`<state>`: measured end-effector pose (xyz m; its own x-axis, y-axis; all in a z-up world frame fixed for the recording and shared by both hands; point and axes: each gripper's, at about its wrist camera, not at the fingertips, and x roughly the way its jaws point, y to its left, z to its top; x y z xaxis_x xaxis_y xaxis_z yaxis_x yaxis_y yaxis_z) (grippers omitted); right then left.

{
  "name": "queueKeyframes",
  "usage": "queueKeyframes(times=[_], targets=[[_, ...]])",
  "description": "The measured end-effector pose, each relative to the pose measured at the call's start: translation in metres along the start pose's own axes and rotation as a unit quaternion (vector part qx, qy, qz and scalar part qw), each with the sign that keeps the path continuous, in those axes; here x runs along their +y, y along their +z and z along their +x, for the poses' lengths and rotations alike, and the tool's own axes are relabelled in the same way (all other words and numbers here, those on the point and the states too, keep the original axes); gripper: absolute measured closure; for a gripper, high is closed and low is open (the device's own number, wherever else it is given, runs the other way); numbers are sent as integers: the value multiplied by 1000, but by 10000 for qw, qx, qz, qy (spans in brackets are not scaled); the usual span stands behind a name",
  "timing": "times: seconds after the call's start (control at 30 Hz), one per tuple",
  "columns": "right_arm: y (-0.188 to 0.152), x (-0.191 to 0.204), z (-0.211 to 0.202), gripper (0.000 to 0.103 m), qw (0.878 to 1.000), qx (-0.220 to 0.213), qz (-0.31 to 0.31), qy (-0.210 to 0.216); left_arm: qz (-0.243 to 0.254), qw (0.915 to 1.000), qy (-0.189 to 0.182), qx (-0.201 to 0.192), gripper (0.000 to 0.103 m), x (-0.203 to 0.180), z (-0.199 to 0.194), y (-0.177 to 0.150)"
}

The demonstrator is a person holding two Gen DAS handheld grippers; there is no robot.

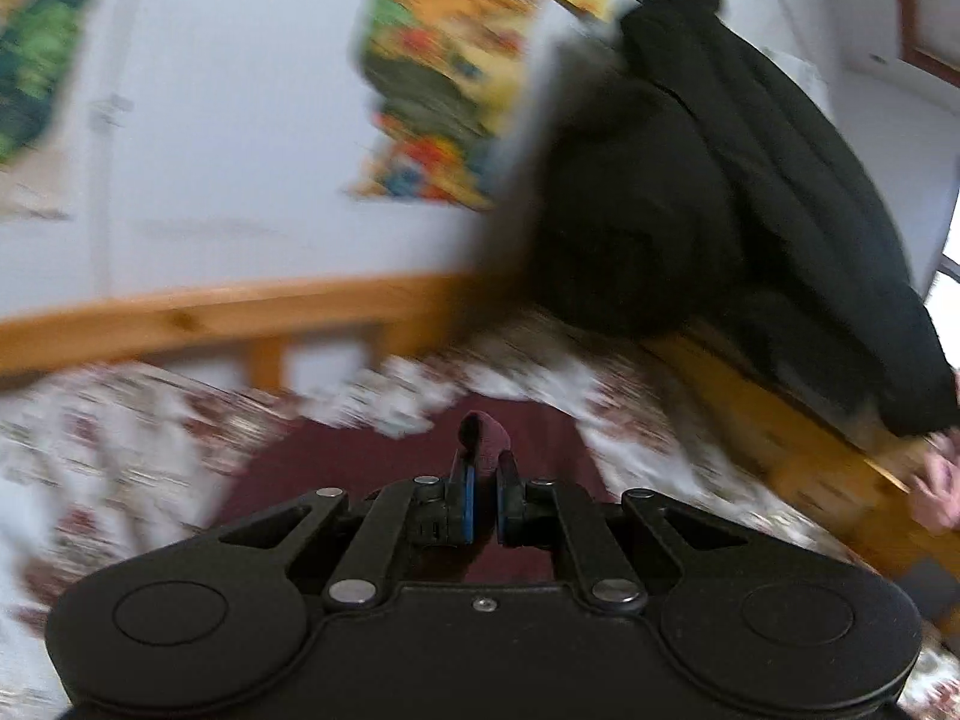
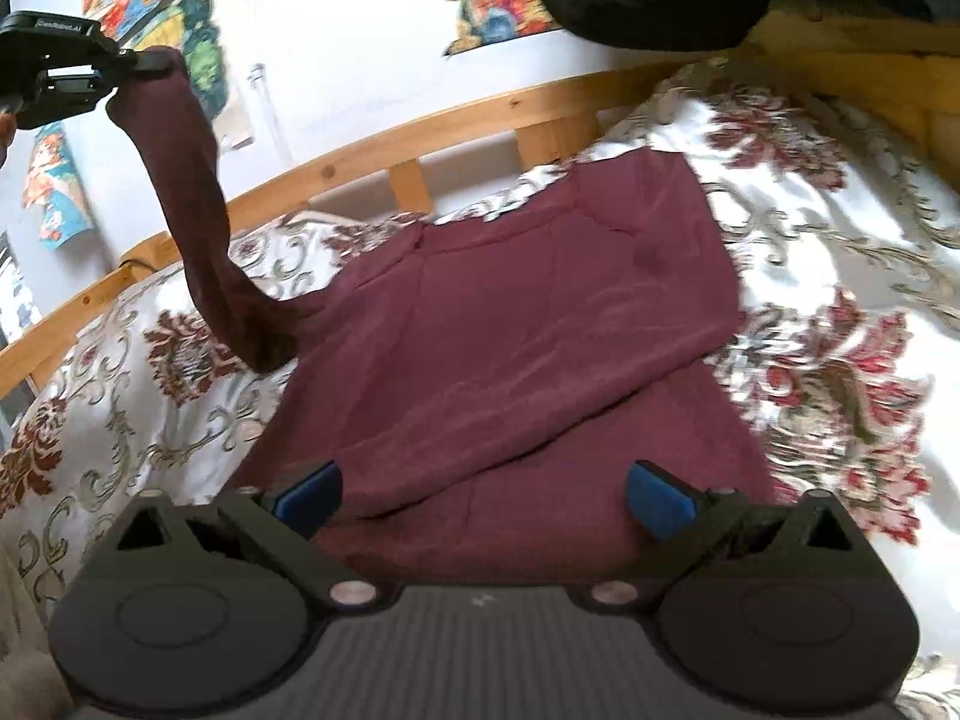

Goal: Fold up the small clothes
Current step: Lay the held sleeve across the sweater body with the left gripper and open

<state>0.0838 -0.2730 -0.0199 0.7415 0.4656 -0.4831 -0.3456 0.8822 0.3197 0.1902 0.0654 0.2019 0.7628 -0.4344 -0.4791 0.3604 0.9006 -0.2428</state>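
A maroon garment (image 2: 510, 348) lies spread on a floral bedspread (image 2: 840, 312). One sleeve (image 2: 192, 198) rises off the bed to the upper left, where my left gripper (image 2: 153, 63) is shut on its end. In the blurred left wrist view the same left gripper (image 1: 485, 468) pinches a small fold of the maroon sleeve (image 1: 483, 435) between its blue pads, with the rest of the garment (image 1: 384, 468) below. My right gripper (image 2: 483, 495) stands open, low over the near hem, with nothing between its blue pads.
A wooden bed rail (image 2: 420, 132) runs behind the garment. Colourful posters (image 1: 438, 78) hang on the white wall. A black coat (image 1: 750, 198) hangs at the bed's right end, and a hand (image 1: 939, 480) shows at the right edge.
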Motion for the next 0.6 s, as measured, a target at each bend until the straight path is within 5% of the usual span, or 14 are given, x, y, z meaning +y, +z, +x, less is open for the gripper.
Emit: queueKeyframes(times=[0.23, 0.6], targets=[[-5, -34, -23, 0, 9983, -87, 300, -497, -297, 9959, -665, 528, 97, -35, 82, -68], [-20, -60, -43, 0, 9931, -17, 624, -991, -670, 9889, -666, 1147, 95, -52, 143, -160]])
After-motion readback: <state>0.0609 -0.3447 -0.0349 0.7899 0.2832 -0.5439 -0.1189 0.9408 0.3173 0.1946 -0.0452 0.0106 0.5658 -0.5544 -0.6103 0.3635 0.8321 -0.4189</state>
